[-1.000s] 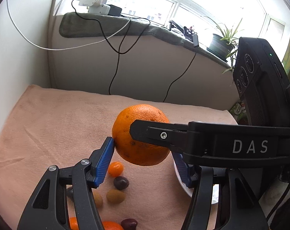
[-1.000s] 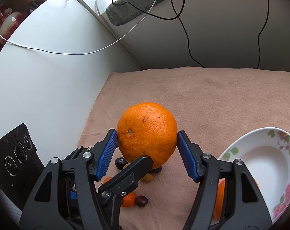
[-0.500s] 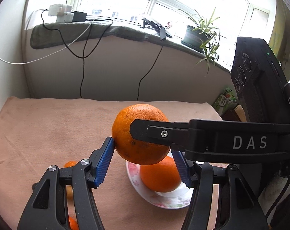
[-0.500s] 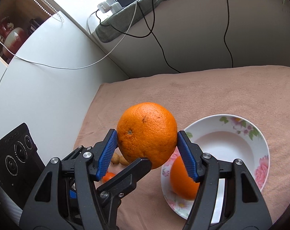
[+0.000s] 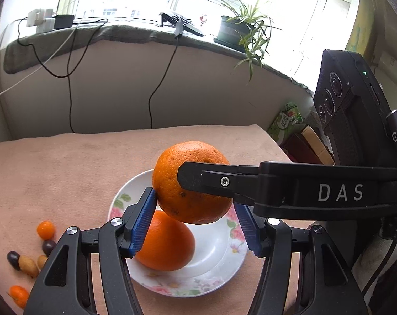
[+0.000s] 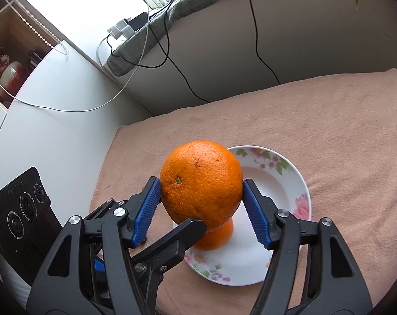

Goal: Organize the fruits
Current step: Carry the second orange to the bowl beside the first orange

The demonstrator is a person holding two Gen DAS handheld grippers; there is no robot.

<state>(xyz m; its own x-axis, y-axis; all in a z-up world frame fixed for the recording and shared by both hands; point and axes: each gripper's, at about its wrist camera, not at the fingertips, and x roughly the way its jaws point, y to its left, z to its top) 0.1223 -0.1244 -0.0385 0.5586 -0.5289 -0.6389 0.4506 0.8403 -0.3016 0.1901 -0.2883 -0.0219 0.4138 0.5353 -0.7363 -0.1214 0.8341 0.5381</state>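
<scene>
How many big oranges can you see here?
2. One orange is held in the air between both grippers' fingers, above the plate. The second orange lies on that plate. Others may be hidden.

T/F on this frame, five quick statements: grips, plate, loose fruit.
1. Both grippers clamp the same orange. True: the right gripper and the left gripper each have blue pads against it.
2. The plate is empty. False: a second orange sits in it.
3. The held orange rests on the cloth. False: it is held in the air above the plate.
4. Small fruits lie on the cloth beside the plate. True.
5. The plate is plain white. False: its rim has flowers.
</scene>
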